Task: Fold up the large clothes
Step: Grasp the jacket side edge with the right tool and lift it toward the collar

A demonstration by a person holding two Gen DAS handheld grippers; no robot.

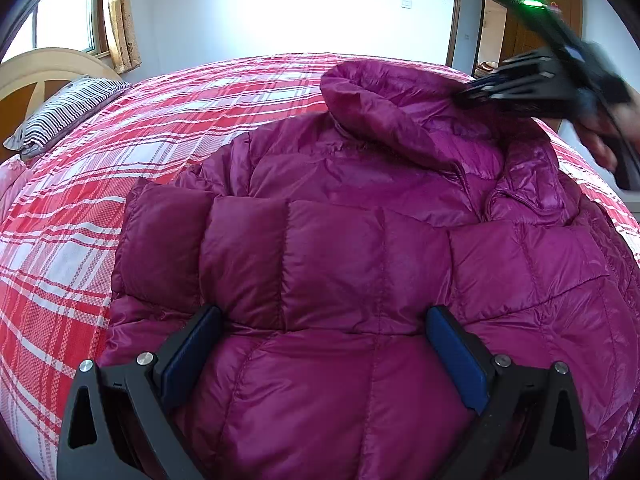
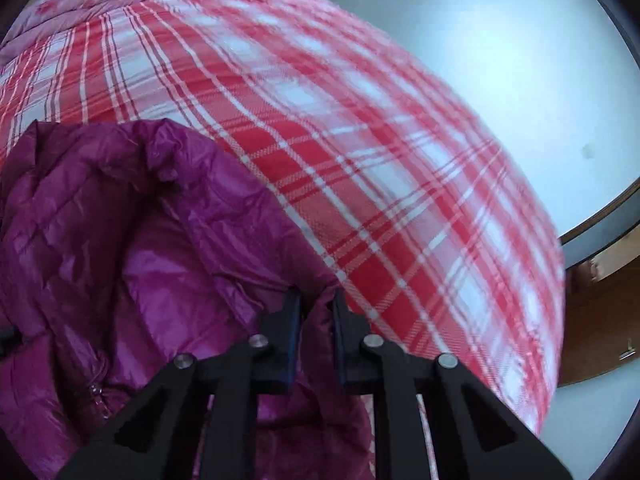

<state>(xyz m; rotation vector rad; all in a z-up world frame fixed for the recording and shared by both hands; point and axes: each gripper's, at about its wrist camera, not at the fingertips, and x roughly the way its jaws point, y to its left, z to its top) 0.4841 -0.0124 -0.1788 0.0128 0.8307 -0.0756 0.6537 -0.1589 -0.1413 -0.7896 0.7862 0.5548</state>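
Note:
A magenta quilted puffer jacket (image 1: 360, 248) lies on the bed with one sleeve folded across its body. Its hood (image 1: 384, 108) is at the far end. My left gripper (image 1: 324, 328) is open wide, just above the jacket's lower body, holding nothing. My right gripper (image 2: 316, 320) is shut on the edge of the jacket's hood (image 2: 200, 216); it also shows in the left wrist view (image 1: 472, 94) at the hood's right side, blurred. The jacket's zipper (image 2: 98, 396) shows at lower left in the right wrist view.
The bed carries a red and white plaid sheet (image 1: 80, 216). A striped pillow (image 1: 68, 112) and a wooden headboard (image 1: 36, 72) are at the far left. A window with a curtain (image 1: 120, 20) and an open doorway (image 1: 492, 32) stand behind. The floor (image 2: 500, 100) lies beyond the bed edge.

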